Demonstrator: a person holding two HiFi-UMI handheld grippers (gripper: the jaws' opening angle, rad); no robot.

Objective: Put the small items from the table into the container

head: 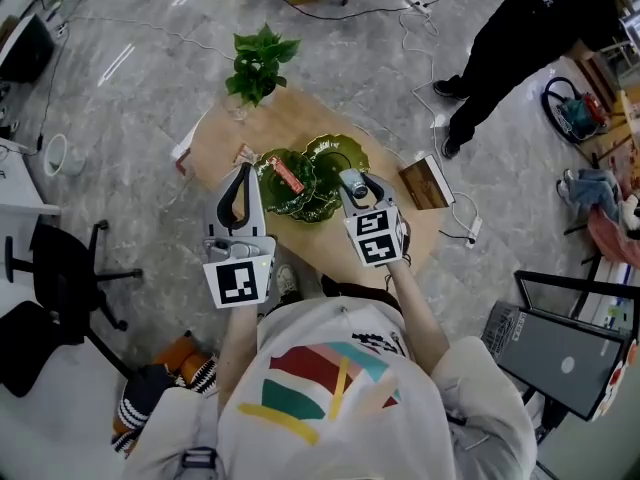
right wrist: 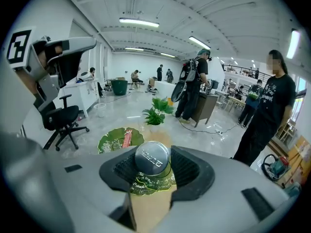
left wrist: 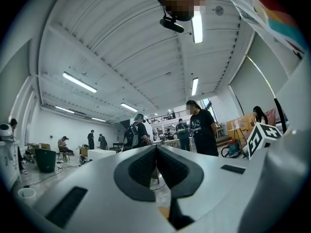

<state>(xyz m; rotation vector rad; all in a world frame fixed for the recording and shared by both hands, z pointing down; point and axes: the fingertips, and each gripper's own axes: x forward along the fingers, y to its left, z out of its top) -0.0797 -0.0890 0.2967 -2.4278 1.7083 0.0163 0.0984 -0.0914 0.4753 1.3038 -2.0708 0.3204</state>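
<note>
Your right gripper (right wrist: 153, 165) pinches round silver tin (right wrist: 152, 158), jaws partway apart, above green leaf dish (right wrist: 146, 186). Grip looks shallow, though view poor: early release, tin rolls off table (head: 290, 118). Left gripper (left wrist: 156, 165) closed, empty.

White colour-striped T-shirt (head: 330, 323); grey, black-padded left hand-held gripper (head: 243, 172) and right hand-held gripper (head: 357, 182)

Floor (head: 150, 78): grey, marbled, glossy; glare streaks at upper left of the head view. Cables (head: 404, 30) trail across it along the top. Wooden tabletop (head: 300, 118) mid-frame. Black office chair (head: 40, 338) at lower left. Ceiling (left wrist: 121, 47) white and ribbed, with tube lights (left wrist: 197, 25) lit in rows. Far wall (left wrist: 58, 125) white.
</note>
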